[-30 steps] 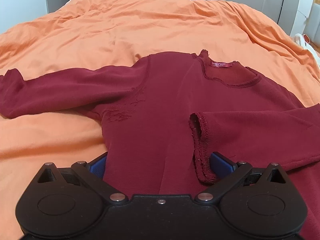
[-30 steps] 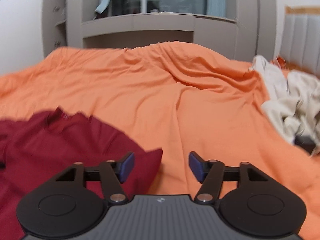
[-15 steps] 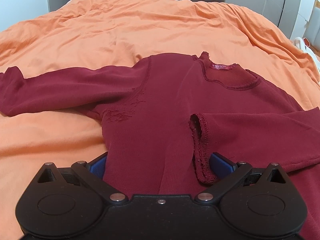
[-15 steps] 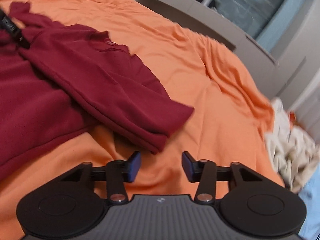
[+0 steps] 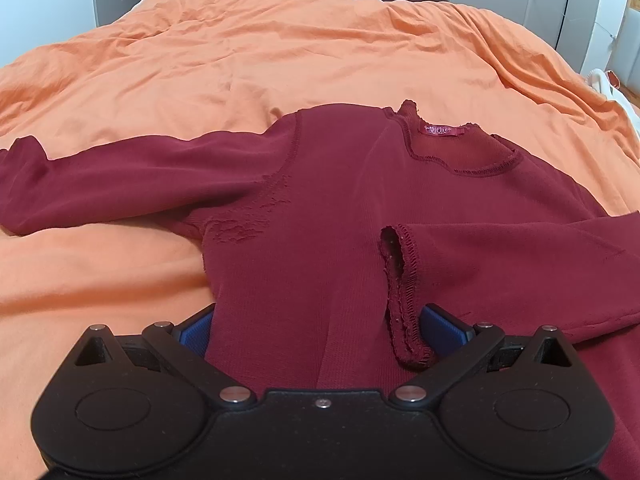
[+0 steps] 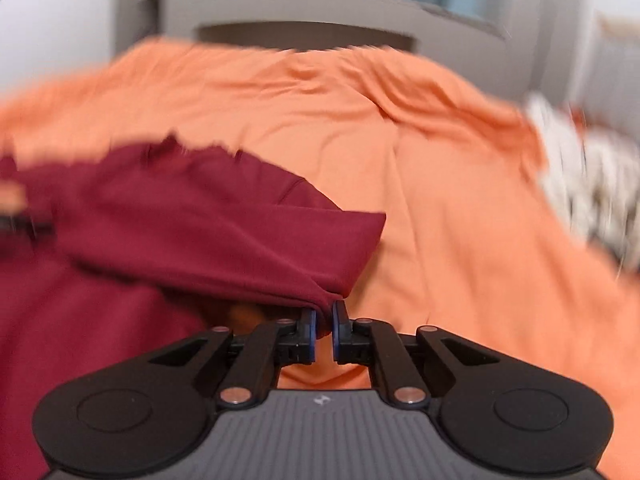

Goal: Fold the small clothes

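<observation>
A dark red long-sleeved sweater (image 5: 320, 216) lies front up on the orange bed cover (image 5: 280, 64), its collar (image 5: 460, 152) toward the far side. One sleeve stretches out to the left. The other sleeve is folded across the body, and its frayed cuff (image 5: 404, 292) lies between the fingers of my left gripper (image 5: 318, 326). That gripper stands wide open over the lower body of the sweater. In the right wrist view, which is blurred, my right gripper (image 6: 323, 322) is closing its jaws, and the pads pinch the folded edge of the sleeve (image 6: 224, 240).
A heap of pale clothes (image 6: 592, 184) lies on the bed at the right, and its edge shows in the left wrist view (image 5: 608, 88). Grey cupboards and shelves (image 6: 304, 12) stand behind the bed. Bare orange cover spreads beyond the collar.
My right gripper has come down to the sleeve's folded edge and closed from wide open onto it. The left gripper and the cloth under it have not moved.
</observation>
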